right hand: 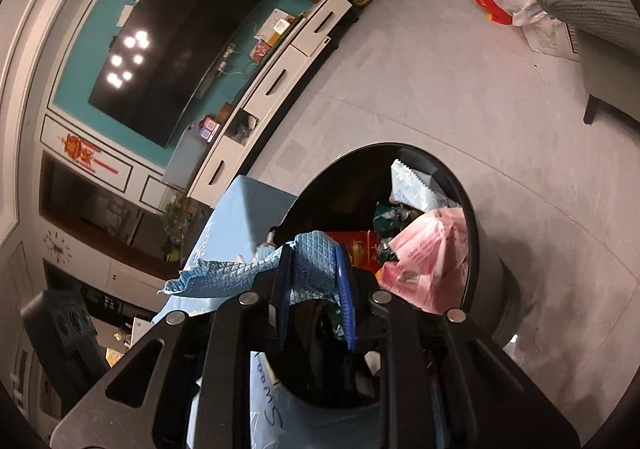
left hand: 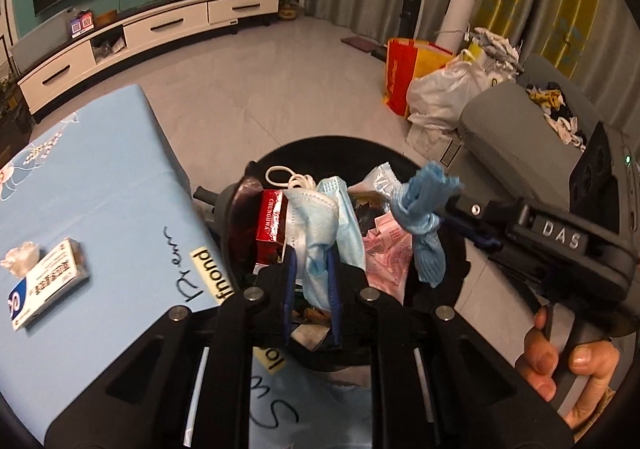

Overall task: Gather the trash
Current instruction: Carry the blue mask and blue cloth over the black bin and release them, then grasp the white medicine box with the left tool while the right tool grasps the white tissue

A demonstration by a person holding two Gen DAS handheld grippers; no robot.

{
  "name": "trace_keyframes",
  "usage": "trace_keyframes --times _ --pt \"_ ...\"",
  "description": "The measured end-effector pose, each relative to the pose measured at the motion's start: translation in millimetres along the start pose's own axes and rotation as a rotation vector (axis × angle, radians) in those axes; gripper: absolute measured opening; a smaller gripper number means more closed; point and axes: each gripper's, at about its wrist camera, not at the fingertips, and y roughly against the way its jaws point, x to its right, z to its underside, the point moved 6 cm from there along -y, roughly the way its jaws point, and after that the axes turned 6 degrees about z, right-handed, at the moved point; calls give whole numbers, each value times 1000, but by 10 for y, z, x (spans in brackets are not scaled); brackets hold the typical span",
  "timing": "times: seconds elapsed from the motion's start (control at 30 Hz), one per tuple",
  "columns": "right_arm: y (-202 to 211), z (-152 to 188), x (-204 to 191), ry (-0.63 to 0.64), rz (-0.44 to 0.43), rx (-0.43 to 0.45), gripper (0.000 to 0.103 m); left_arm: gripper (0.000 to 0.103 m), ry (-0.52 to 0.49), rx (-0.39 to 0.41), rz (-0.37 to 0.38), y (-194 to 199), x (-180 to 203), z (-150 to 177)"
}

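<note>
Trash is held in both grippers above a black round bin [left hand: 404, 157] that stands on the floor, just beside the blue-covered surface [left hand: 100, 185]. A light blue face mask [left hand: 320, 225] is pinched between the jaws of the left gripper [left hand: 312, 289], which are closed on it, and it hangs over the bin's opening. A blue textured cloth [right hand: 308, 265] is clamped in the jaws of the right gripper [right hand: 314, 307], with one end sticking out to the left; in the left wrist view the same cloth [left hand: 424, 217] is seen bunched over the bin. Inside the bin a red box [left hand: 272, 221], a pink wrapper [right hand: 432, 253] and a white packet [right hand: 412, 189] are piled. On the surface a white and blue box [left hand: 48, 281] is lying, with a crumpled clear wrapper [left hand: 20, 257] touching its far end.
</note>
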Motion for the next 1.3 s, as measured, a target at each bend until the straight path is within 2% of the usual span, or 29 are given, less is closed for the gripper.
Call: trace_keyframes --times 0.07,0.2,0.27,0.3,0.33,0.4,0.53,0.77,0.9,1.1,1.17,1.3 --pt "-53 -17 31 -4 16 -7 26 22 -8 -11 -1 -87 14 -7" --pt "-101 -57 78 -18 33 -3 39 44 -14 -16 -11 -165 -4 -10" --pt "-84 -68 82 -22 32 6 46 50 -12 -9 -12 -154 -24 -3" --pt "-81 -72 86 -25 32 9 48 57 -12 -6 -11 -140 -24 -5" --pt "-75 -75 91 -26 34 12 48 60 -10 -1 -13 -121 -35 0" --pt "-38 -81 88 -12 36 22 48 60 -8 11 -14 -63 -56 10" --pt "57 -37 -25 53 42 38 48 68 5 38 -33 110 -151 73" --pt "152 118 -352 203 45 37 49 72 71 109 -119 645 -668 299" --pt "122 303 -589 268 28 -3 49 73 140 143 -198 1014 -1193 537" --pt "-95 734 -1031 380 7 -108 49 74 269 143 -272 1420 -2015 1027" --pt "-238 986 -1277 441 -6 -169 49 76 285 131 -284 1494 -2202 1184" --pt "-354 1192 -1553 488 -23 -198 49 76 269 117 -302 1531 -2437 1263"
